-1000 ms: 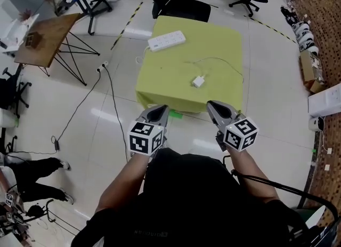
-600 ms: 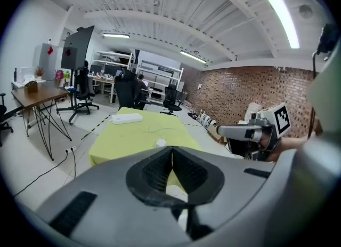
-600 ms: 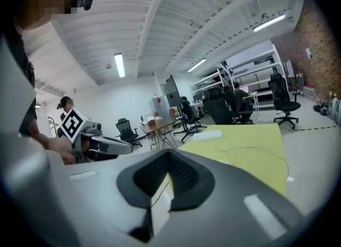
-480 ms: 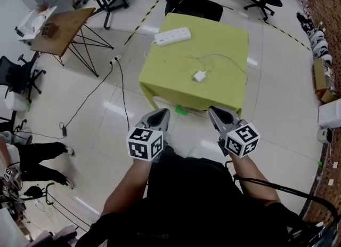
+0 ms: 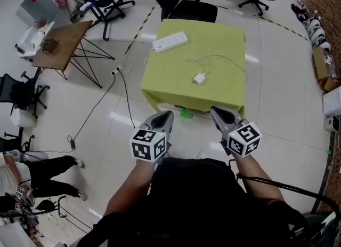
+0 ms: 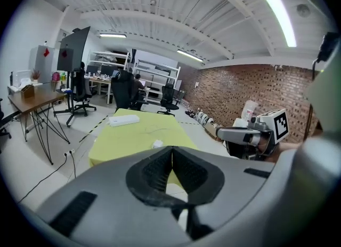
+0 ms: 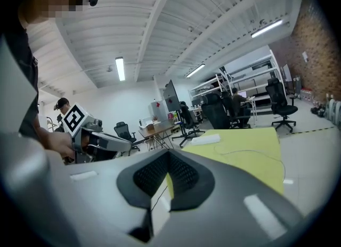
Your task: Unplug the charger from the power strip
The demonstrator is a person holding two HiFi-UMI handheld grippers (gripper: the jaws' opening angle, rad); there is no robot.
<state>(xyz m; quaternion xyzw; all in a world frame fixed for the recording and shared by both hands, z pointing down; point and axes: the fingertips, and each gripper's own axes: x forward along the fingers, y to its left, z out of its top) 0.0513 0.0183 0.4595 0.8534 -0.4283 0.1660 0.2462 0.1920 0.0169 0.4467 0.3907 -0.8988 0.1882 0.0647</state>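
Lying flat on the yellow-green cloth that drapes the square table (image 5: pixel 160 83), the small white charger (image 5: pixel 199 78) sits near the middle. It is well apart from the long white power strip (image 5: pixel 170 41) at the far left corner. A thin white cable (image 5: pixel 224 58) loops from the charger toward the far right, and its other end is too fine to trace. Both white casings look smooth, and no brand or print can be read on either. The strip's sockets cannot be made out.

Near the person's body, short of the table's near edge, the left gripper (image 5: pixel 165 114) and the right gripper (image 5: pixel 215 111) each have their ribbed black pads pressed together with nothing between them. Each grey shell carries a marker cube (image 5: pixel 148 145) of black-and-white squares, without lettering.

A black office chair (image 5: pixel 192 10) stands at the table's far side. A wooden-topped table (image 5: pixel 66 40) on thin black legs stands far left on the glossy pale floor (image 5: pixel 106 118)
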